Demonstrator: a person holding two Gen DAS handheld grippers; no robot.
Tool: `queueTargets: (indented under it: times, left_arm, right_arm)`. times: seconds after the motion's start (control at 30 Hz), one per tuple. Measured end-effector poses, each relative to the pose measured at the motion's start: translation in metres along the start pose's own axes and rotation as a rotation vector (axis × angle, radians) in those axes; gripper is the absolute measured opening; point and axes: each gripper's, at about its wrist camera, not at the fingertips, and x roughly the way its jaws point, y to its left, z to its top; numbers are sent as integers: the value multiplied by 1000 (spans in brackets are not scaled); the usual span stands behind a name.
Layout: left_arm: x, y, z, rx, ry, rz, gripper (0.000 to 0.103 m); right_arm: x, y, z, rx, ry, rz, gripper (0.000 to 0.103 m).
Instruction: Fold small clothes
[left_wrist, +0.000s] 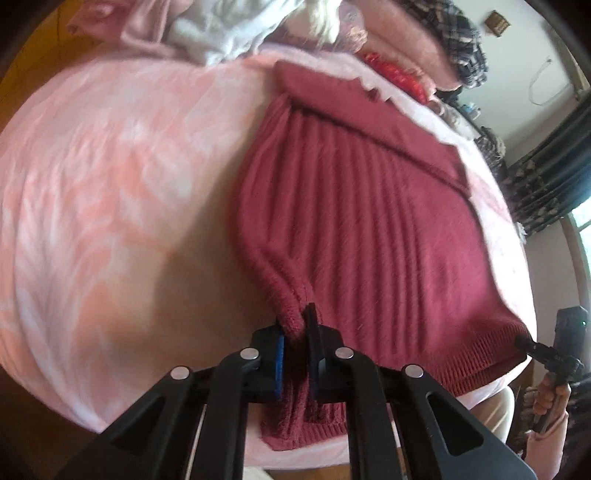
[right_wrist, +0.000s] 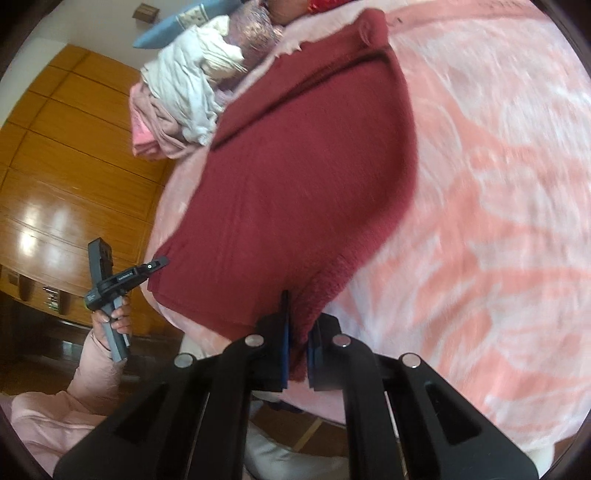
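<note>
Nearest the left wrist camera, the left gripper (left_wrist: 295, 332) is clamped tight on a bunched corner of the dark red knitted sweater (left_wrist: 351, 206), the ribbed hem hanging down between and below its blue-padded fingers (left_wrist: 279, 365). Off to its right, at the sweater's other hem corner, the right gripper (left_wrist: 524, 341) shows small, held in a hand (left_wrist: 550, 397) with a pink sleeve.

In the right wrist view, the right gripper (right_wrist: 297, 325) is likewise pinched fully down on a gathered fold of the sweater (right_wrist: 295, 177), and the left gripper (right_wrist: 159, 263) bites the hem corner to its left, a hand (right_wrist: 114, 317) round its handle.

Ahead of both claws the sweater stretches away flat across the pink and white patterned blanket (left_wrist: 103, 177), its hem end raised at the claws, a sleeve folded across its far end. Beyond that lies a heap of pale clothes (right_wrist: 184, 92), with wooden cupboard doors (right_wrist: 66, 147) far to the left
</note>
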Motion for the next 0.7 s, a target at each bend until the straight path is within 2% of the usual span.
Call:
queueTargets:
  times: [0.1, 0.23, 0.4, 0.5, 0.7]
  left_arm:
    - [-1, -5, 25, -7, -23, -22, 10]
    - [7, -7, 62, -22, -54, -18, 10]
    - [42, 2, 112, -90, -50, -11, 10]
    - [72, 5, 142, -122, -38, 19, 10]
    - [120, 15, 174, -189, 18, 39, 10]
  right_arm:
    - [-3, 2, 26, -5, -17, 18, 6]
    - [4, -2, 64, 0, -20, -2, 5]
    - [25, -36, 121, 102, -13, -1, 5]
    - [41, -61, 153, 177, -4, -3, 5]
    - [75, -98, 192, 283, 47, -31, 6]
